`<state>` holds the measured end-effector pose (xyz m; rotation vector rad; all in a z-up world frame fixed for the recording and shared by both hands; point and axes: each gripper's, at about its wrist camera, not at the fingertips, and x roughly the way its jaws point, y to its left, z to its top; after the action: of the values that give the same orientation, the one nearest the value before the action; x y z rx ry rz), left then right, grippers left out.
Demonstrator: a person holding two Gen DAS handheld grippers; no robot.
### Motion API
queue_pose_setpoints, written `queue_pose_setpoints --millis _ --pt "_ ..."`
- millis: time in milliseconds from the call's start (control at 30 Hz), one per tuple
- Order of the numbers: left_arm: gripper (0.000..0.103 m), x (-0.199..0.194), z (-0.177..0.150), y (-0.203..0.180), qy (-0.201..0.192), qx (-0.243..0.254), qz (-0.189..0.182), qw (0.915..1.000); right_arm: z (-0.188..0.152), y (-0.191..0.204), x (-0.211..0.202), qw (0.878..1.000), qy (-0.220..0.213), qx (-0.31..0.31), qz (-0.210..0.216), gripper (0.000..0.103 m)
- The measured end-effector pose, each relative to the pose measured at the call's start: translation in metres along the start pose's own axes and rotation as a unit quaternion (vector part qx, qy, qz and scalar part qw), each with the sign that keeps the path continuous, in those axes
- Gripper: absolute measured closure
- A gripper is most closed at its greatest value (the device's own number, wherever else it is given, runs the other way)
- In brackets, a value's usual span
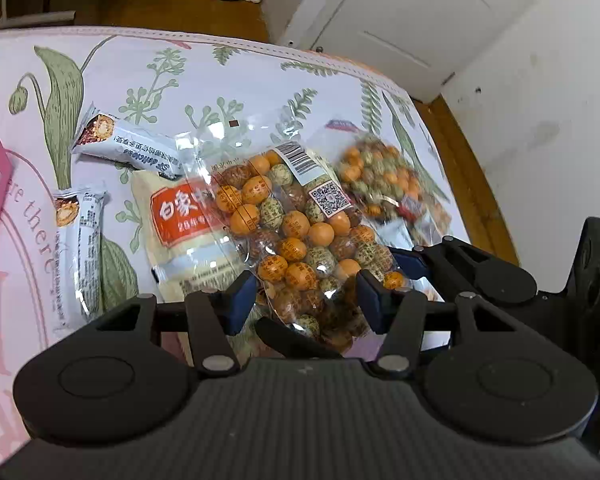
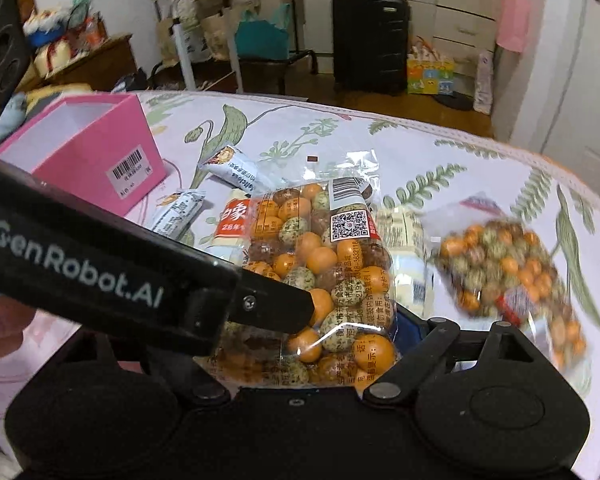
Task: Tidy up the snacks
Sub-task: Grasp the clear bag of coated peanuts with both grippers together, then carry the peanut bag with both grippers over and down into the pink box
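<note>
Two bags of coated nuts lie on the floral surface (image 1: pixel 260 64): the near bag (image 1: pixel 296 236) sits between the spread fingers of the left gripper (image 1: pixel 306 300), the far bag (image 2: pixel 508 264) is blurred. Right gripper (image 2: pixel 396 324) state: cannot tell, mostly hidden. Pink box (image 2: pixel 88 152) stands near two snack bars (image 1: pixel 80 240).

The left claw (image 1: pixel 306 300) points forward with its blue-padded fingers (image 1: pixel 242 300) apart on either side of the near end of the clear bag of coated nuts (image 1: pixel 296 240). The right claw (image 2: pixel 312 340) sits just right of it at that same bag end, its grip hidden by the left claw's body.
</note>
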<state>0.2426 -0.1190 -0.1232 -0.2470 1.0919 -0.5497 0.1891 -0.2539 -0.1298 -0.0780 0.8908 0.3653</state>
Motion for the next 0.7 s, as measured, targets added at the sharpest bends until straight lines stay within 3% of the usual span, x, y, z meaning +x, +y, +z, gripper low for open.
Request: queue_pose_setpoints --millis 367,700 --pt "0.050 -0.035 -0.025 -0.018 0.021 0.049 0.020 0.9984 -0.028 0.027 -0.030 0.998 -0.028 0.051 -0.006 0.012" --pt "0.050 -0.076 -0.050 -0.017 0.068 0.024 0.022 0.9971 -0.038 0.066 -0.061 0.999 0.004 0.054 0.004 0.012"
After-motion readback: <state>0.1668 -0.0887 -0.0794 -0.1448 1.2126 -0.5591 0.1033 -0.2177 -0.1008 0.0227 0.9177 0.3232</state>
